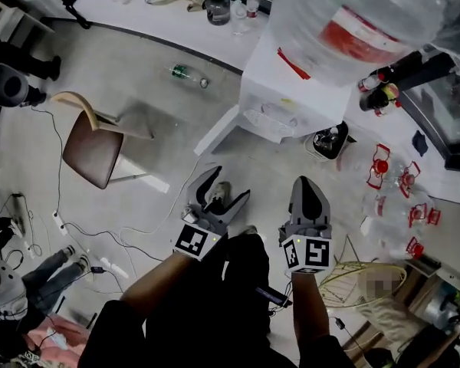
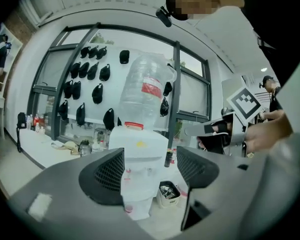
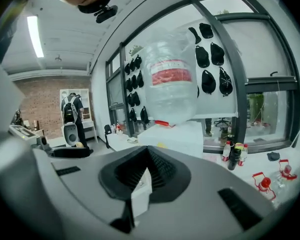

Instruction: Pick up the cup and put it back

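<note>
Our right gripper [image 3: 145,171] has its jaws pressed together on nothing. Our left gripper [image 2: 150,171] has its jaws wide apart and empty; through the gap, well beyond them, we see the dispenser [image 2: 140,149] with a bottle [image 2: 145,86] on top. Both grippers hang side by side over the floor [image 1: 138,75], apart from the dispenser. A bin [image 1: 330,140] sits just beside its foot. We cannot pick out the cup for sure; a reddish spot [image 2: 128,208] low on the dispenser's front may be it.

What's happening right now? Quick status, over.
Left gripper open, empty; right gripper shut, empty. Cup not made out. Water dispenser ahead, nothing seen in the way.
</note>
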